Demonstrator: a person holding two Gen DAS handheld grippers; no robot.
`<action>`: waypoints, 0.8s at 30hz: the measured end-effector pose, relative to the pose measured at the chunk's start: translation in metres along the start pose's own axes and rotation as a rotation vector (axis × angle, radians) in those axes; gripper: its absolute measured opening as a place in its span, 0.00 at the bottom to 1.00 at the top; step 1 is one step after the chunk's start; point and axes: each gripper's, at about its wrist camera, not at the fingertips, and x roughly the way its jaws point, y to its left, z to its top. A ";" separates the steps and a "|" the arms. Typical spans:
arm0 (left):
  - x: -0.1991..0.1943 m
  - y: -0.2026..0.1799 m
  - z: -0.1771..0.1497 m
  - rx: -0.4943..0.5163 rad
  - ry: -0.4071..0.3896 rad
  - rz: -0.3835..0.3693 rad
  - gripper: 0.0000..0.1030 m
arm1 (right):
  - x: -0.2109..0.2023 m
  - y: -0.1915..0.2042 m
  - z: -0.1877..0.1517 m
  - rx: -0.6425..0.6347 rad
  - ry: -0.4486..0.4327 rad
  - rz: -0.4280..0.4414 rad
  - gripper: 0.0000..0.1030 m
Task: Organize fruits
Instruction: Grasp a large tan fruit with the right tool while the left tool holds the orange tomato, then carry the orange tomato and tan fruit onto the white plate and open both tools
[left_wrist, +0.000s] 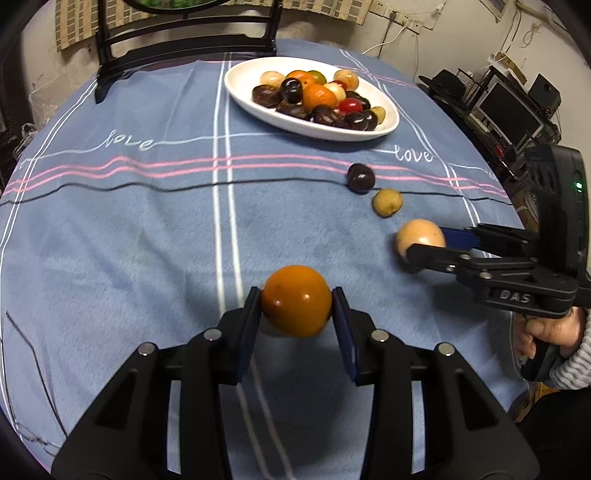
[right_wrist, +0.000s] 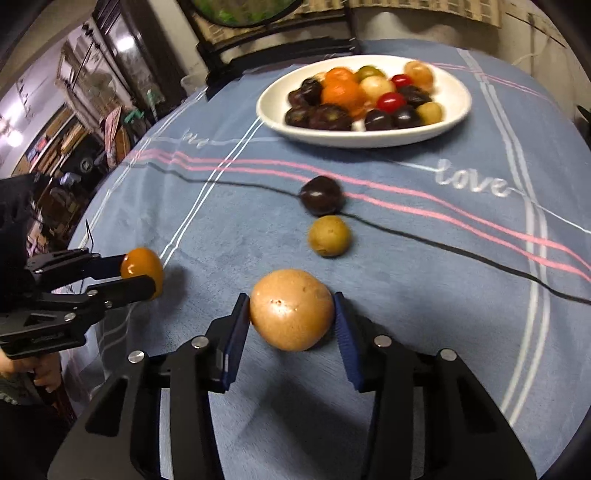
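Left tongs (left_wrist: 296, 301) hold an orange fruit (left_wrist: 296, 300) just above the desk (left_wrist: 147, 240). Right tongs (right_wrist: 291, 310) squeeze the tan fruit (right_wrist: 291, 309) near the desk's right edge. Next, I think, both go into the white plate (left_wrist: 243, 99) at the far edge.

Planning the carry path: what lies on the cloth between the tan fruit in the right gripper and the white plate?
Two loose fruits: a yellow-green fruit, then a dark purple fruit nearer the white plate, clearest in the right wrist view.

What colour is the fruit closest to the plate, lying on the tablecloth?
Dark purple, almost black. The fruit shows best in the right wrist view, just before the plate.
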 end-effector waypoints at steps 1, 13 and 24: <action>0.002 -0.002 0.004 0.008 -0.001 -0.002 0.38 | -0.005 -0.004 0.000 0.011 -0.010 -0.004 0.44; 0.021 -0.008 0.121 0.096 -0.083 0.004 0.38 | -0.043 -0.053 0.062 0.084 -0.156 -0.055 0.44; 0.083 0.006 0.249 0.104 -0.131 0.022 0.38 | -0.009 -0.081 0.189 0.011 -0.239 -0.066 0.44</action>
